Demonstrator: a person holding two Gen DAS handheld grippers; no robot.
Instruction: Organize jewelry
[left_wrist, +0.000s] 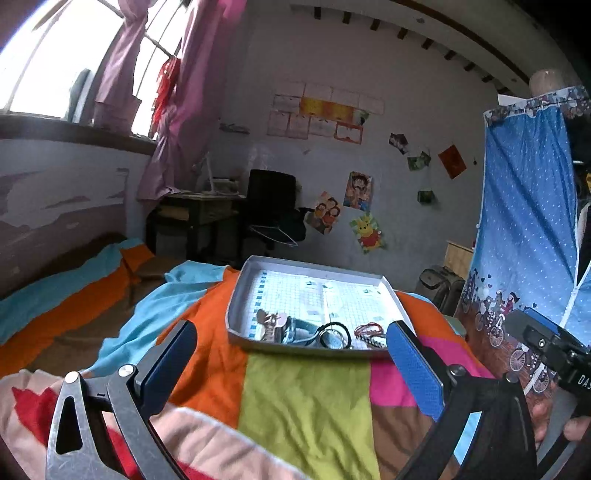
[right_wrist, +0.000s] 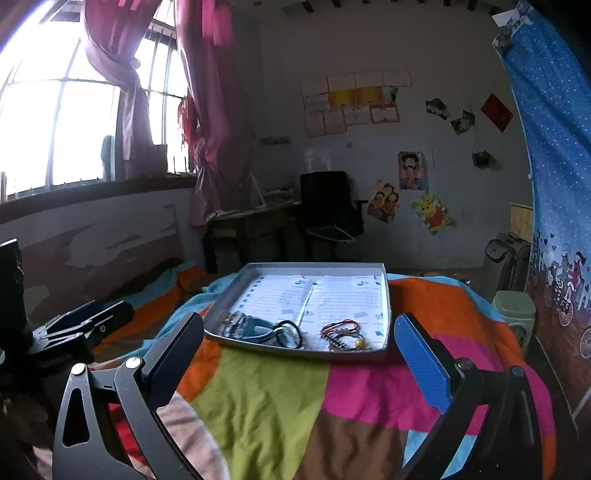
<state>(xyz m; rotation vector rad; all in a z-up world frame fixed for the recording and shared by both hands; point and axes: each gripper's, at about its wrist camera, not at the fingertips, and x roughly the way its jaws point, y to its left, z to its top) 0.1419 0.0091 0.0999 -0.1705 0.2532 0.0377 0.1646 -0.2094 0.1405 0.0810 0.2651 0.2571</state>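
Now I'm holding both hand-held grippers released and empty over the bed, left hand-held gripper (left_wrist: 291, 339) and right hand-held gripper (right_wrist: 299, 336); the jewelry (right_wrist: 341, 334) is lying at twelve o'clock in the tray (right_wrist: 386, 295), strung left-to-right, nearer my right.
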